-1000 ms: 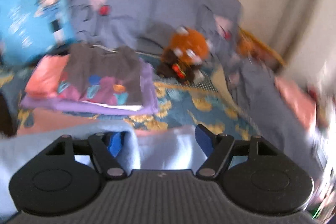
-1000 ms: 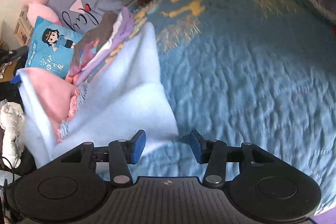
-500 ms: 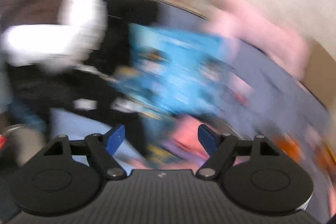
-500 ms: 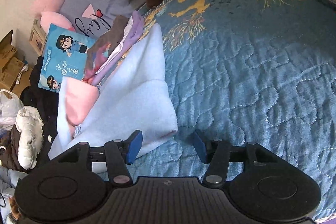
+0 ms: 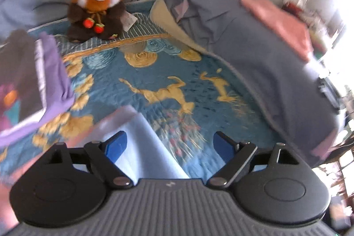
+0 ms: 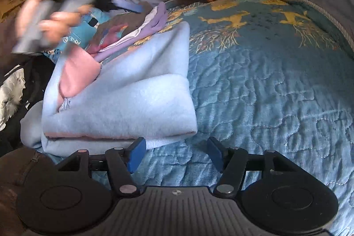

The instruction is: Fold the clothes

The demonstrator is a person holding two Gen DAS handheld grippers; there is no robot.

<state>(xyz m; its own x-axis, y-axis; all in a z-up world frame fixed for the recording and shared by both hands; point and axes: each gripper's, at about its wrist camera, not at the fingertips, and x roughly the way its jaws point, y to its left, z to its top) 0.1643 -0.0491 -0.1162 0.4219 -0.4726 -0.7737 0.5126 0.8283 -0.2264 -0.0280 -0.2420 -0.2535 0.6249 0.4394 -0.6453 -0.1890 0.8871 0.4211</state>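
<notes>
Pale-blue fleece garment (image 6: 124,103) lies folded at the left edge of the teal quilted bedspread (image 6: 265,85); left gripper (image 5: 170,143) and right gripper (image 6: 174,147) are both opening, gripping nothing.

My left gripper (image 5: 169,144) no longer pinches the light blue garment (image 6: 124,101); its jaws are opening, with the cloth's edge lying loose by the left pad, and its view has swung from the folded stack (image 5: 28,83) round to the red panda plush (image 5: 97,1). My right gripper (image 6: 174,153) is opening too, nothing between its pads. The garment now lies folded over in a thicker bundle, and my left hand (image 6: 47,19) has come into the right camera's view, blurred.
</notes>
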